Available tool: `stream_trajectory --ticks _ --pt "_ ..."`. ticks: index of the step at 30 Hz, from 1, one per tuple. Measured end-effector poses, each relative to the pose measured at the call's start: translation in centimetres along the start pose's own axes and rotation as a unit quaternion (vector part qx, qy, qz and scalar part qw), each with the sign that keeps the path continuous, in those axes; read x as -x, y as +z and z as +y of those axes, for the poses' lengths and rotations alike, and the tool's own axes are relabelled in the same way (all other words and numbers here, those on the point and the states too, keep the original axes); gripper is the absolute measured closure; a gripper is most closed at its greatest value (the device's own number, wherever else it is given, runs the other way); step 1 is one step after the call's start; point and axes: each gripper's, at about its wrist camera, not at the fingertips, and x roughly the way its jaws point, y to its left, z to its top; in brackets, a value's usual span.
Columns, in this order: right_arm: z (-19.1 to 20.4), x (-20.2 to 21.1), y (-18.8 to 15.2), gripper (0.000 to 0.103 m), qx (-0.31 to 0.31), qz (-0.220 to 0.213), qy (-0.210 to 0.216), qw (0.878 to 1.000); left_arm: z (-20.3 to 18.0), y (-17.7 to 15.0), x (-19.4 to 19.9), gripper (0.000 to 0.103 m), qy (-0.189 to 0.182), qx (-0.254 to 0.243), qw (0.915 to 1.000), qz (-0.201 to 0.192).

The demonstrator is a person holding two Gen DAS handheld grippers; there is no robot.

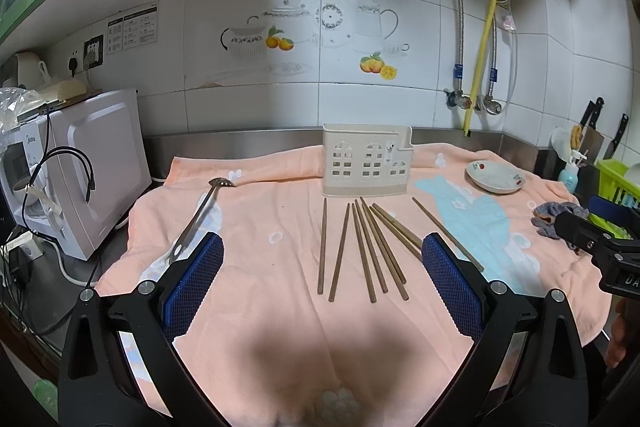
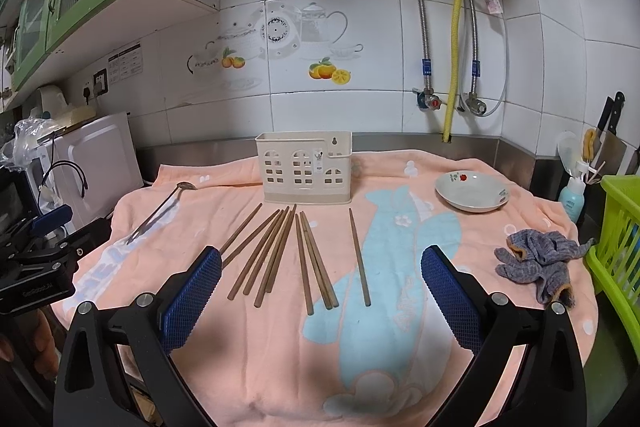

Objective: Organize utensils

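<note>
Both the left hand-held gripper (image 1: 322, 263) and the right hand-held gripper (image 2: 321, 267) hang over the near edge of the desk (image 1: 224, 143) with their blue-padded jaws spread wide and nothing between them. On the peach towel (image 1: 260, 307) that covers the desk, the wooden chopsticks (image 1: 362, 251) lie loose in a fan at the middle, just in front of the cream utensil holder (image 1: 366, 163) standing upright near the back edge. A metal ladle (image 1: 200, 215) lies toward the left edge, a shallow dish (image 2: 472, 191) sits toward the back right corner, and a grey rag (image 2: 540, 261) lies crumpled at the right edge.
</note>
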Motion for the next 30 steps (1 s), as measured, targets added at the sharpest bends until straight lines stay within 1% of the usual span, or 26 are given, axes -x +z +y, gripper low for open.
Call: stream_trajectory --ticks 30 --pt "0.3 1.6 0.1 0.006 0.003 -0.011 0.005 1.000 -0.3 -0.2 1.5 0.005 -0.005 -0.003 0.9999 -0.012"
